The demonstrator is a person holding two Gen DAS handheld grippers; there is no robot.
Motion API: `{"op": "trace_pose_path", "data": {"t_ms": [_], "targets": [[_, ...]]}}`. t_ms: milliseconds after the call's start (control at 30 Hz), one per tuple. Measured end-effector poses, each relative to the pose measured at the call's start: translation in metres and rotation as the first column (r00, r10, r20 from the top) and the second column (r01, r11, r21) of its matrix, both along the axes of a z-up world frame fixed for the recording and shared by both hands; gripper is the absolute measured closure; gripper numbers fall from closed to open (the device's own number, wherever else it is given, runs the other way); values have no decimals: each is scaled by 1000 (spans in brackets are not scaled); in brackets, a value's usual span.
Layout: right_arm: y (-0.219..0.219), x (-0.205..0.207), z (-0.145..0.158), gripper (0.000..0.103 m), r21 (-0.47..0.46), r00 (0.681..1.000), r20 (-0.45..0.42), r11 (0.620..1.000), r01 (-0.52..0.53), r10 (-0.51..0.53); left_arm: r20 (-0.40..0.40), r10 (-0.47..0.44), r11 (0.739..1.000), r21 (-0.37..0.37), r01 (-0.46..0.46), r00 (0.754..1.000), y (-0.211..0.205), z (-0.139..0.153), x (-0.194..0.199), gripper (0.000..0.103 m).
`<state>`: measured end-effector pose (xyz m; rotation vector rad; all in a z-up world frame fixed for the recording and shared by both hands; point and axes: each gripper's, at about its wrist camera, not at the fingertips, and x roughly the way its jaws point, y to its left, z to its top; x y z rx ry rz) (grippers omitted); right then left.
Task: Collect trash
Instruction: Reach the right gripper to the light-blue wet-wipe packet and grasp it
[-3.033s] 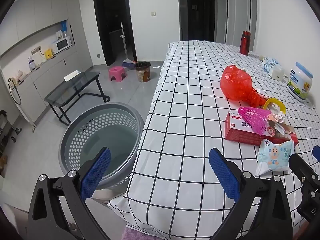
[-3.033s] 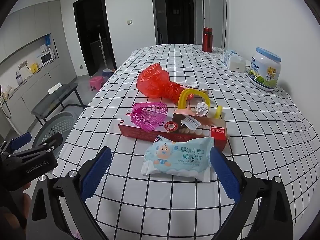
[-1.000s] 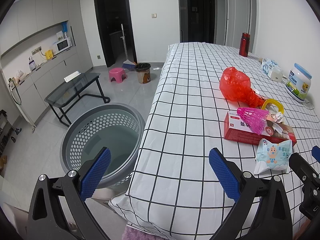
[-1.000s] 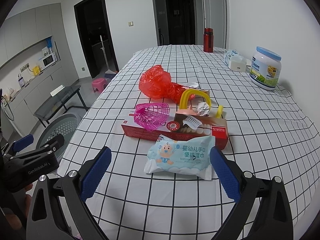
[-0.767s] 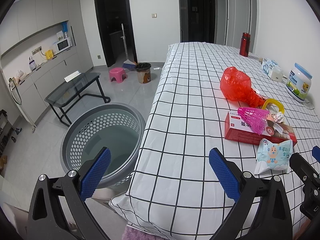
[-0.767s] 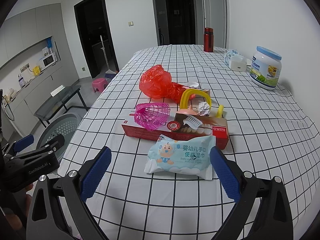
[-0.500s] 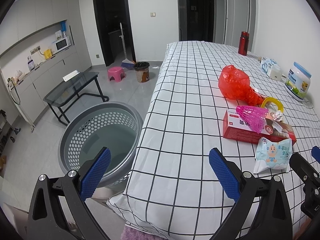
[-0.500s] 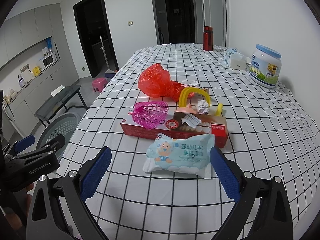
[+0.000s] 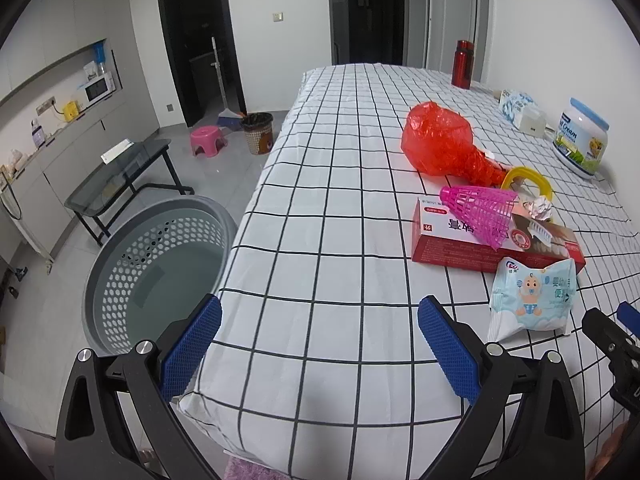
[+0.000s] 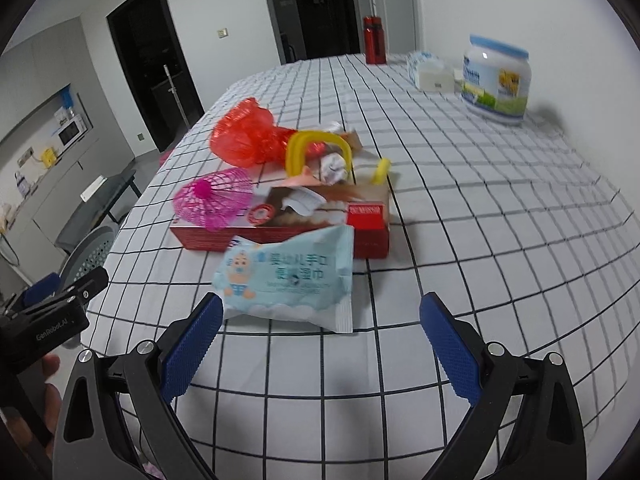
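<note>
The checked surface (image 10: 500,216) carries the wipes packet (image 10: 288,276) just before the red box (image 10: 360,216), right tongs (image 10: 320,340) and left tongs (image 9: 318,344) both apart and empty; a shallow pinch risks the slick film slipping.

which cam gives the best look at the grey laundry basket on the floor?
Left wrist. The grey laundry basket shows almost whole there, open top, perforated wall and bare inside, beside the table edge. The right wrist view catches only a sliver of its rim at the left, behind the left gripper.
</note>
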<state>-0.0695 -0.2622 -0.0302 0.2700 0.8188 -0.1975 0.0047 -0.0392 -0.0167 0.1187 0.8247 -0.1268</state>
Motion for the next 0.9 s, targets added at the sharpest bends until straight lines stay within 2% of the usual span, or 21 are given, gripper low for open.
{"op": "trace_pose_path", "data": {"t_ms": [100, 400, 767, 900], "targets": [[-3, 9, -9, 9, 41, 1000, -13, 999, -4, 4, -7, 1, 1000, 3, -1, 1000, -2, -4, 4, 6], [1, 31, -19, 9, 38, 998, -53, 999, -18, 20, -32, 0, 1000, 12, 1, 1000, -2, -13, 18, 6], [29, 50, -16, 9, -53, 997, -74, 998, -25, 21, -46, -1, 1000, 7, 1, 999, 3, -20, 25, 6], [37, 55, -16, 9, -50, 998, -66, 999, -3, 0, -40, 6, 1000, 6, -6, 999, 8, -19, 25, 6]]}}
